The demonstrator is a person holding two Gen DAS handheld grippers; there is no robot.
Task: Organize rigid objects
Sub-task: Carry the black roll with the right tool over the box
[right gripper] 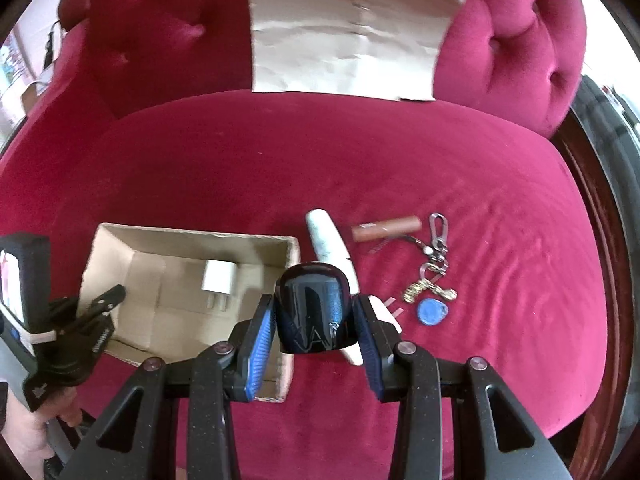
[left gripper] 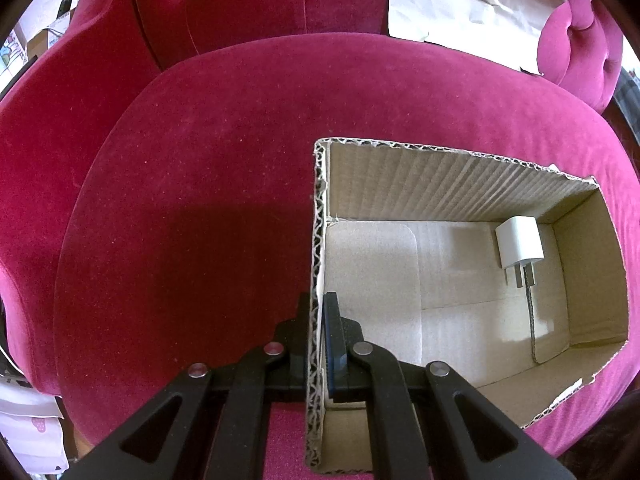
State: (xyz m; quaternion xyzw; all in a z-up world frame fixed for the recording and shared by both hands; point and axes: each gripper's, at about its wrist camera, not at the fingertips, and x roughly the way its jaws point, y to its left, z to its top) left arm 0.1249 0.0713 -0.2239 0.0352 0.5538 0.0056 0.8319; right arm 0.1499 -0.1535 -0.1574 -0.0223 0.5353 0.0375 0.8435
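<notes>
We seem to be in a home living room: a crimson velvet sofa (right gripper: 320, 168) with a button-tufted back fills both views. At the left edge of the frame we glimpse household clutter (left gripper: 44, 36), too blurred to name.

Both grippers are black, with silver pivot screws, triangular cut-outs and ribbed blue fingers (right gripper: 260, 336).
</notes>
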